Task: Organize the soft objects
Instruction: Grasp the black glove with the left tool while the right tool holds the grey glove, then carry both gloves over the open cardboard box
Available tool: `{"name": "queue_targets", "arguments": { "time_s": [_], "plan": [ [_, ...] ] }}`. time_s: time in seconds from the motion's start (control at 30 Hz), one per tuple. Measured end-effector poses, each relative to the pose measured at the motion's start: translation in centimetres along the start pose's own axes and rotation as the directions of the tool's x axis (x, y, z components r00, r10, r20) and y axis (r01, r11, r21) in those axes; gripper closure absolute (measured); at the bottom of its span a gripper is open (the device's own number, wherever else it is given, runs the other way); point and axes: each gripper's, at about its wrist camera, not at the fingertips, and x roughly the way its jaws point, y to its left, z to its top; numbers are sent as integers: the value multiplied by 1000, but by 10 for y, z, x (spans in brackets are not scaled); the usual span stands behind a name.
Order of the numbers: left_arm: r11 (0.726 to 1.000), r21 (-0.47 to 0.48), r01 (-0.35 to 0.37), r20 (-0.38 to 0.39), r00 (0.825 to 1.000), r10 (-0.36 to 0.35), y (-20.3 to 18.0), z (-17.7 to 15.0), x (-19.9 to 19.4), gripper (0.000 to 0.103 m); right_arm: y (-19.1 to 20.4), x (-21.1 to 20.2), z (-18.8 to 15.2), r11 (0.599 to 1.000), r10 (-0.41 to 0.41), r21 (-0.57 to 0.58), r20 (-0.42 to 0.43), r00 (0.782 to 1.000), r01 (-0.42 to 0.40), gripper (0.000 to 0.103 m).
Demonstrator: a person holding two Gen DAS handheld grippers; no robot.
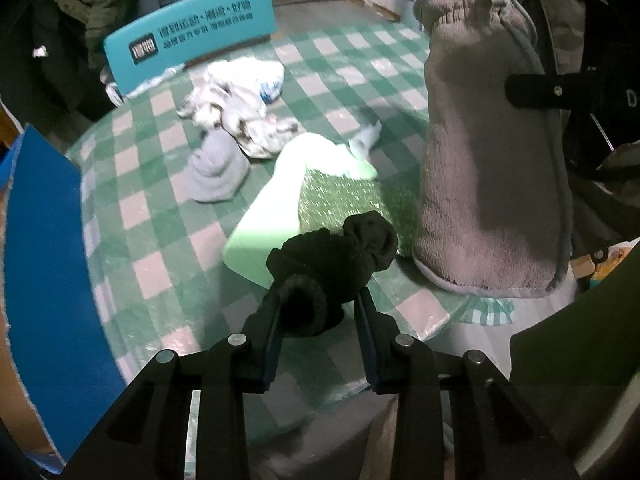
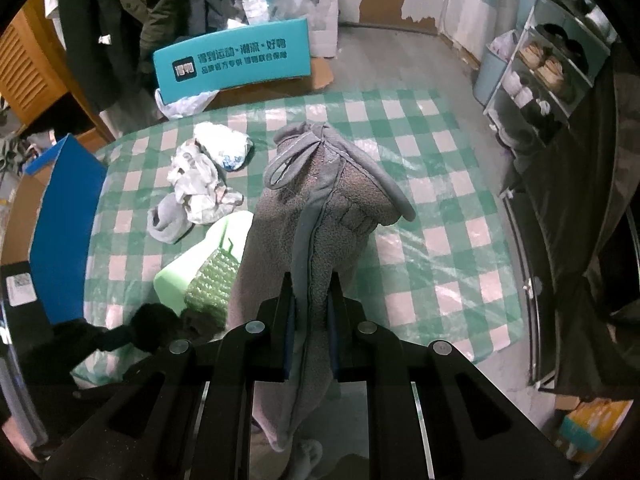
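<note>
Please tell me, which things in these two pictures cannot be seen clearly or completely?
- Green sponge pad: in the right wrist view the grey towel covers its right part.
- Black sock: its full shape is bunched between the left gripper fingers; dark, without detail.
- Towel's lower end: cut off behind the right gripper.
- Crumpled white cloths: blurred; how many cannot be told.

We take the pale foam pad [image 2: 176,276] on the checked table [image 2: 440,184] as landmark: behind it lie a sock [image 2: 166,222], then crumpled cloths [image 2: 200,184]; right of it hangs the towel [image 2: 320,220]; a box [image 2: 232,66] stands beyond the table.
</note>
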Motion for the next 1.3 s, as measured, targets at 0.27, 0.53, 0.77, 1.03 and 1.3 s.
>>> {"name": "queue_targets", "arguments": {
  "time_s": [0.27, 0.53, 0.77, 1.03, 1.3],
  "plan": [
    [999, -39, -35, 93, 995, 39, 11, 8, -33, 69, 8, -10, 4, 1000, 1, -25, 33, 999, 0, 91],
    [993, -101, -57, 164, 984, 74, 30, 19, -61, 69, 20, -21, 7, 999, 9, -54, 64, 998, -5, 91],
    [987, -142, -70, 216, 971, 100, 45, 23, -84, 69, 32, -29, 11, 997, 22, -78, 87, 996, -15, 91],
    [979, -191, -67, 258, 959, 116, 62, 23, -106, 69, 46, -37, 13, 994, 42, -105, 105, 994, -31, 91],
    [969, -237, -68, 291, 947, 138, 80, 20, -124, 69, 65, -44, 18, 989, 67, -136, 121, 990, -50, 91]
  ]
}}
